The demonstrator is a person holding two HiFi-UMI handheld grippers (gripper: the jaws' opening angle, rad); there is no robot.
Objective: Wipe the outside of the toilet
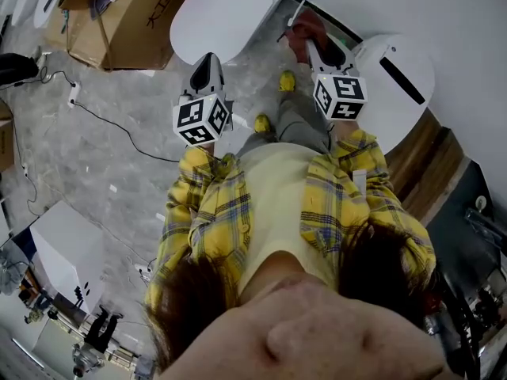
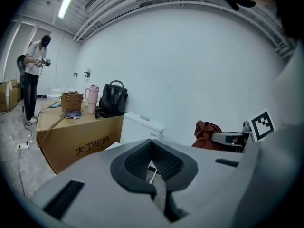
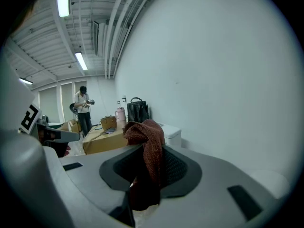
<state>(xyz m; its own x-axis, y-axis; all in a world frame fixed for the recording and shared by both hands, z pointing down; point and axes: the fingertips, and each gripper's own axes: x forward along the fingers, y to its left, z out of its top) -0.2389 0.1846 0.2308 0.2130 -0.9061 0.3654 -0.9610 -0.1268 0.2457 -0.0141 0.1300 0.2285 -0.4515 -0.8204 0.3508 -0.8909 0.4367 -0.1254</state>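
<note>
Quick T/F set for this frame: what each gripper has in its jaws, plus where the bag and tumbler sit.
1. The right gripper is shut on a reddish-brown cloth. True.
2. The left gripper grips a sponge. False: its jaws are together with nothing between them.
3. A black bag stands on the cardboard box. True.
4. The pink tumbler stands on the floor. False: it stands on the cardboard box, beside the black bag.
</note>
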